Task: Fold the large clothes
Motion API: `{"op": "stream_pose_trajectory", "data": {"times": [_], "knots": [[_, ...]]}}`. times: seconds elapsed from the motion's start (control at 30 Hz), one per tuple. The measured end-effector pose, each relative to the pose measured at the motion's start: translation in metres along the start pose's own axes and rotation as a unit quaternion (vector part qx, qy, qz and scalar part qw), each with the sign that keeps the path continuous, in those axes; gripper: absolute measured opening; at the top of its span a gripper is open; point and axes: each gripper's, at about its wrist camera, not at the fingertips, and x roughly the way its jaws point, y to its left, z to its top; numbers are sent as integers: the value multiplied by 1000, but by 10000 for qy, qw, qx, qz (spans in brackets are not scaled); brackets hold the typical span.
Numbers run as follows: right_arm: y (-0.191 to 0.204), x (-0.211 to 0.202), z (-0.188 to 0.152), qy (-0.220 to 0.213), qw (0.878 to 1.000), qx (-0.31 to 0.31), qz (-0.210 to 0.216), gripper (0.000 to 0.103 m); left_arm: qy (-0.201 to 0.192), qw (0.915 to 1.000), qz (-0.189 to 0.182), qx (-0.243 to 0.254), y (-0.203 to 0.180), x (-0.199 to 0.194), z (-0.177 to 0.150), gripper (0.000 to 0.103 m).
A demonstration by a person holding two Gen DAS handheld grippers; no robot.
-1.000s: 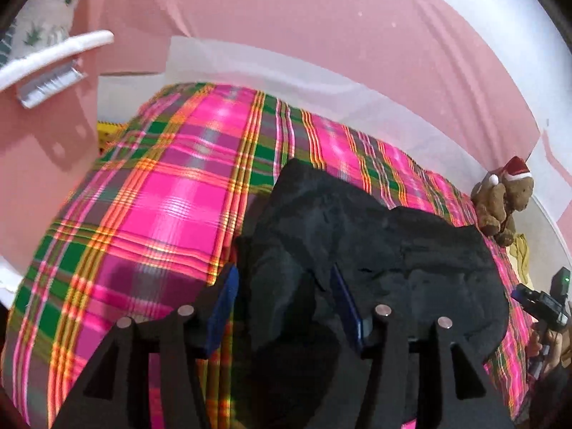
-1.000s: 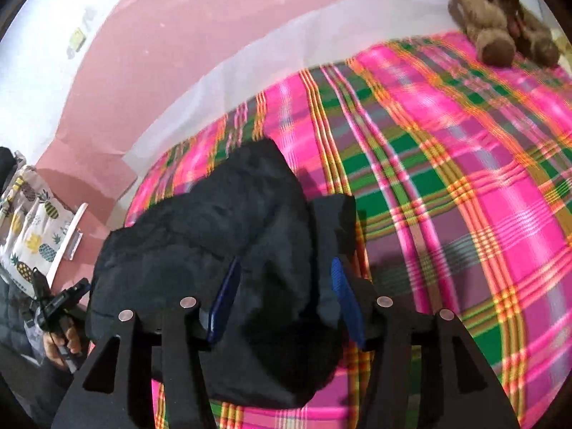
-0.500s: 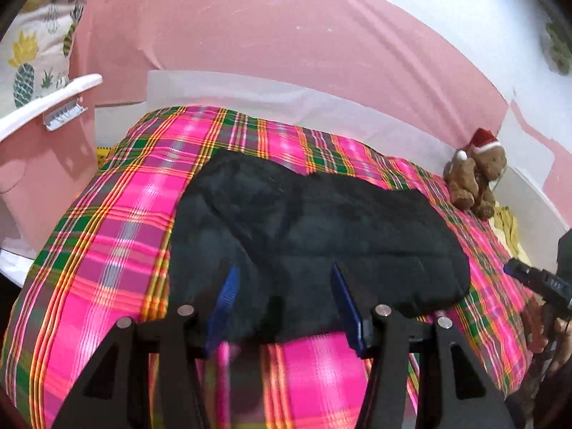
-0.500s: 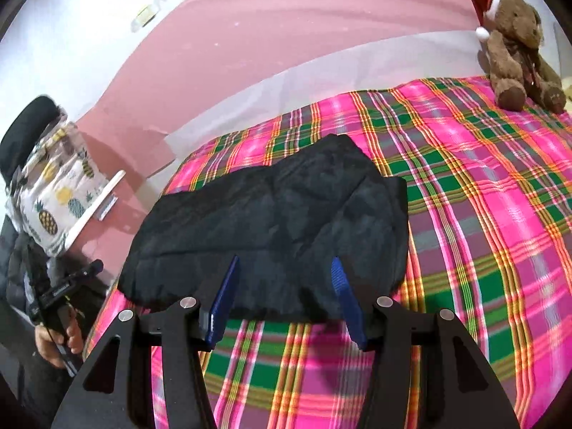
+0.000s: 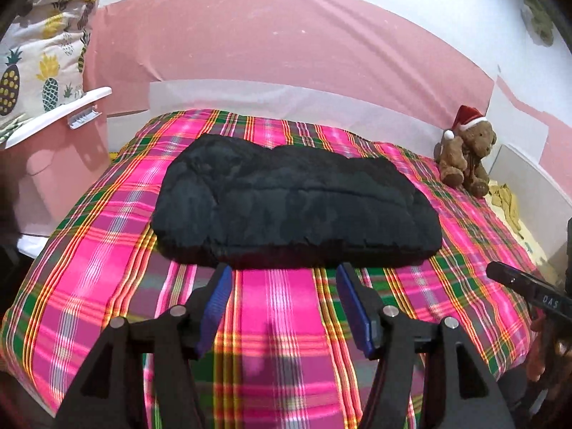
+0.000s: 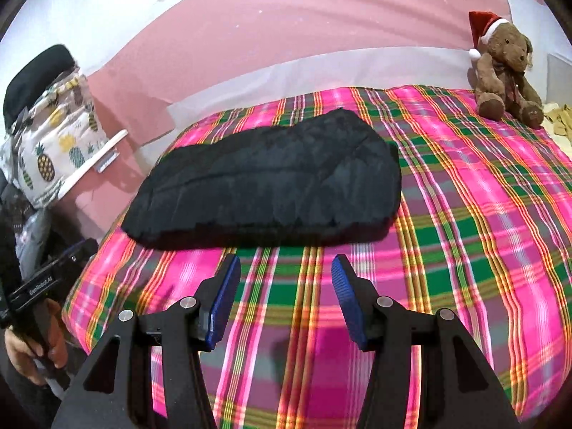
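In the centre of both wrist views, the black garment [image 5: 293, 203] lay on the bed [image 5: 107, 250] as a compact, thick, oblong bundle, its layers stacked and its near edge roughly straight across the plaid cover. The left tool [image 5: 282, 300], at the lower middle of its frame, had its blue pads [image 5: 216, 300] spread apart and held nothing; it sat short of the garment's near edge. The right tool [image 6: 284, 295] was likewise spread and empty, apart from the cloth. A teddy bear [image 6: 507, 68] sat at the upper right, well apart from the bundle. Judged from this arrangement, the folding appeared essentially complete; at most a final half-fold or some squaring of edges remained.
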Motion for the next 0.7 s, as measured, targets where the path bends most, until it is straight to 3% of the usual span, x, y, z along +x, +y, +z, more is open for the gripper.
{"op": "stream_pose_trajectory", "data": {"times": [0.7], "knots": [[22, -12, -37, -108, 9967, -509, -629, 54, 371, 9989, 280, 111, -36, 2, -46, 65]]}}
